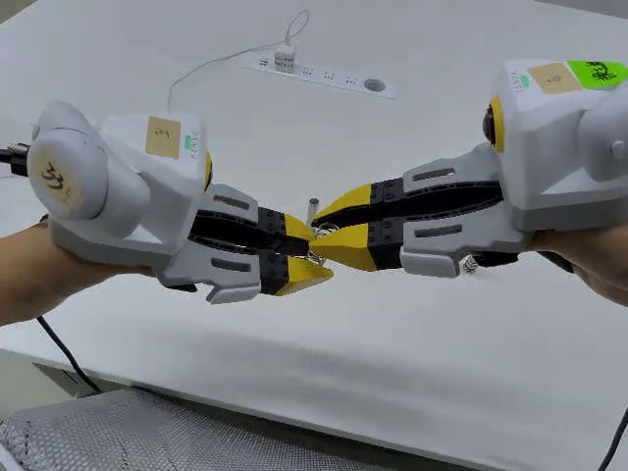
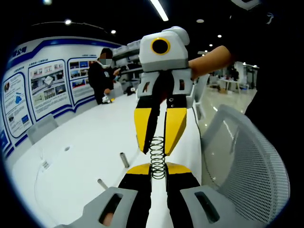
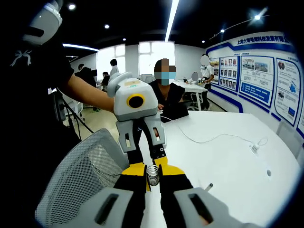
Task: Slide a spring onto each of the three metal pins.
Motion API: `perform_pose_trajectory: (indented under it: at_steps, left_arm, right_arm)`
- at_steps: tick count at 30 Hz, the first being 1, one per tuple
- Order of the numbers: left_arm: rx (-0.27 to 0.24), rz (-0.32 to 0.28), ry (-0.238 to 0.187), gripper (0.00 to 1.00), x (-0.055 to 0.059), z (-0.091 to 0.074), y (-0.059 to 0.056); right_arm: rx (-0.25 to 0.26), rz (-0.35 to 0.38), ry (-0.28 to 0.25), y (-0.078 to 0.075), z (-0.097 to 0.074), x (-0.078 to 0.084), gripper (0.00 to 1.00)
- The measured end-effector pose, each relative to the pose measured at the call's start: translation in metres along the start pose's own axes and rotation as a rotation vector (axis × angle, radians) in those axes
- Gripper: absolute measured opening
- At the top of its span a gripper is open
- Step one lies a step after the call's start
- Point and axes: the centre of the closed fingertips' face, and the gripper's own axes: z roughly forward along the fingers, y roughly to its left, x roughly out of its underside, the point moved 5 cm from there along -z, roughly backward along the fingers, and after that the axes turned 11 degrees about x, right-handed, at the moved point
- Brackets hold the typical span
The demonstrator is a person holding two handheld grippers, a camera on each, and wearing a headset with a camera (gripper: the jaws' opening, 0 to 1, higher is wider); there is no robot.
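- Left tool [image 1: 320, 253], reaching in from the frame's left: jaws slightly apart, flanking the spring's [image 2: 157, 159] near end. I could not tell whether it gripped.
- Pin [image 1: 313, 209] stood upright on the desk [image 1: 294, 334], centre frame, just behind the tips.
- Right tool [image 1: 316, 238], reaching in from the right: jaws clamped on the spring.

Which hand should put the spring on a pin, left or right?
Probably left. The right tongs seem to pinch the spring too, but it sticks straight out of the left tongs, and two pins wait on the table just beside them.
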Motion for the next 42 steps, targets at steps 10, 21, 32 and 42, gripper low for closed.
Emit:
perform_pose_trajectory:
  at_steps: [10,21,32,42]
  left_arm:
    - [-0.056,-0.006,0.013,0.11,0.000,-0.006,0.008]
    - [-0.113,-0.081,-0.013,0.23,0.007,-0.019,0.019]
    - [-0.170,-0.124,-0.004,0.33,0.020,-0.027,0.032]
    - [-0.216,-0.198,-0.061,0.44,0.028,-0.039,0.042]
  right_arm:
    - [0.030,-0.010,-0.007,-0.009,0.010,-0.004,0.09]
    - [0.036,-0.015,-0.024,-0.026,0.019,-0.015,0.10]
    - [0.082,-0.030,-0.016,-0.051,0.022,-0.011,0.09]
    - [0.174,0.003,-0.006,-0.092,0.024,-0.003,0.09]
